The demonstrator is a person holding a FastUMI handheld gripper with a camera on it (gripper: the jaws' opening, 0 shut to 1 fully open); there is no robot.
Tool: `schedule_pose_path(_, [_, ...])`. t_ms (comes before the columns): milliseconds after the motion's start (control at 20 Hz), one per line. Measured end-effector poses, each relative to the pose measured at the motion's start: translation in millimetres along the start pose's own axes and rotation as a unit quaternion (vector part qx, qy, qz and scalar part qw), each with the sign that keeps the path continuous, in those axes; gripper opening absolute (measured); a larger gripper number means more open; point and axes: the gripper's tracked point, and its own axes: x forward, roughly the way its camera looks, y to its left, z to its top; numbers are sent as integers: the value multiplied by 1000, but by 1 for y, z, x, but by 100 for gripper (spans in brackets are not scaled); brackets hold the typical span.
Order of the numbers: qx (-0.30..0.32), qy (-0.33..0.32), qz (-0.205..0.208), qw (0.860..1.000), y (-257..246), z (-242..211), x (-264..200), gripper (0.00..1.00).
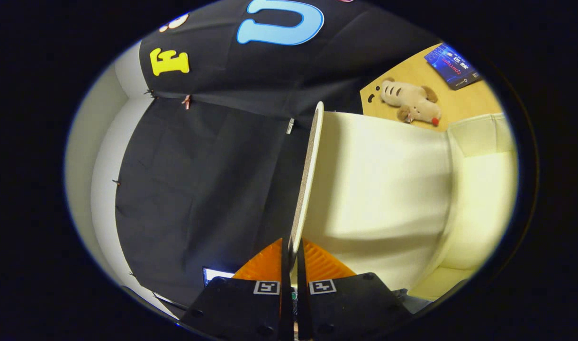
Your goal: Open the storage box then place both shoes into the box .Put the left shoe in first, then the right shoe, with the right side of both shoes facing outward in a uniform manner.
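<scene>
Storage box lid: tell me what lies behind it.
The gripper is shut on the lid, raised edge-on. Beyond it are the cream box interior, a plush toy and a blue booklet on the wooden table. No shoes visible.

My gripper (293,265) carries two black blocks with rounded screw heads, each bearing a square black-and-white tag at its 12 o'clock edge; ribbed wedge-shaped jaws taper ahead.
</scene>
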Motion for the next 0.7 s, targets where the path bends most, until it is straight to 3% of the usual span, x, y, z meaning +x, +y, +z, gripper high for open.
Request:
schedule_pose_path(300, [-14,18,-21,1000,-10,-15,23,6])
schedule_pose_path(400, [-25,24,-32,999,-18,-15,19,11])
schedule_pose_path(550, [-59,33,-63,996,-36,-15,-2,55])
schedule_pose_path(700, [-115,-7,-95,989,-51,5,-40,97])
